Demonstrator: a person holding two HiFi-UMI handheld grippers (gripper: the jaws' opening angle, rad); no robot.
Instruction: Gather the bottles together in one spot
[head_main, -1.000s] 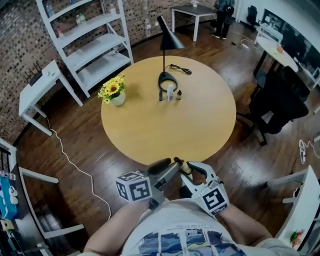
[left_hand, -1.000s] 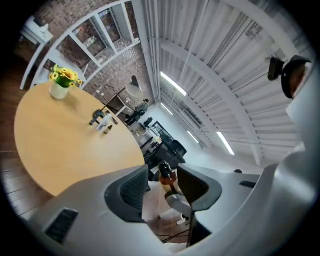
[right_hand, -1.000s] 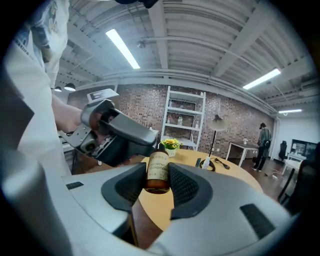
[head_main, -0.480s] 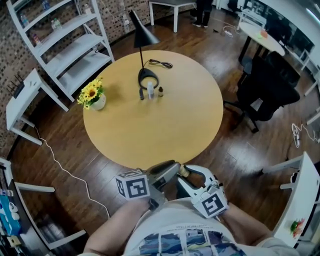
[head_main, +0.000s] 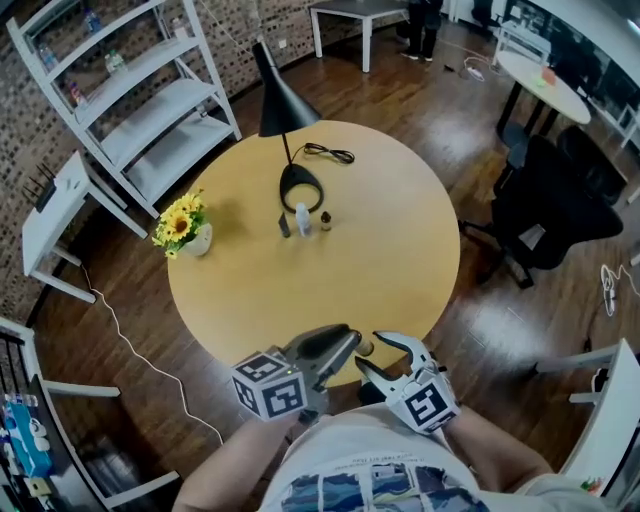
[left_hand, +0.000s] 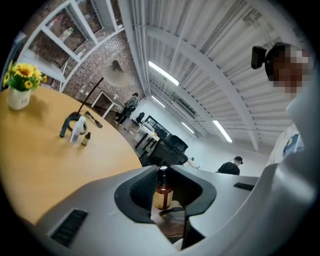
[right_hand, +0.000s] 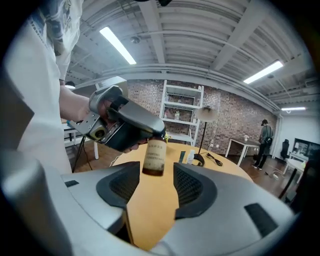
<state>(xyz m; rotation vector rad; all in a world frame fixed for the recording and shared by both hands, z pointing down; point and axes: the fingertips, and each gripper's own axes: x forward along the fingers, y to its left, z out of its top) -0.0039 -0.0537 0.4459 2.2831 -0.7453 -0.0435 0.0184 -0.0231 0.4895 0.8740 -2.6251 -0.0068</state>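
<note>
Left gripper (head_main: 348, 342), jaws just closed, clamps the amber bottle (right_hand: 154, 157) by its cap at the table's (head_main: 400, 270) 6 o'clock edge. Right gripper (head_main: 378, 352) jaws, just opened, flank that bottle without contact. Label print: unreadable. A white bottle (head_main: 303, 220) and a small brown bottle (head_main: 325, 221) stand toward 11 o'clock, beside the lamp base (head_main: 300, 187).

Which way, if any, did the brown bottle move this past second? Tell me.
Yes, forward: the brown bottle went from just off the table to over its near edge.
</note>
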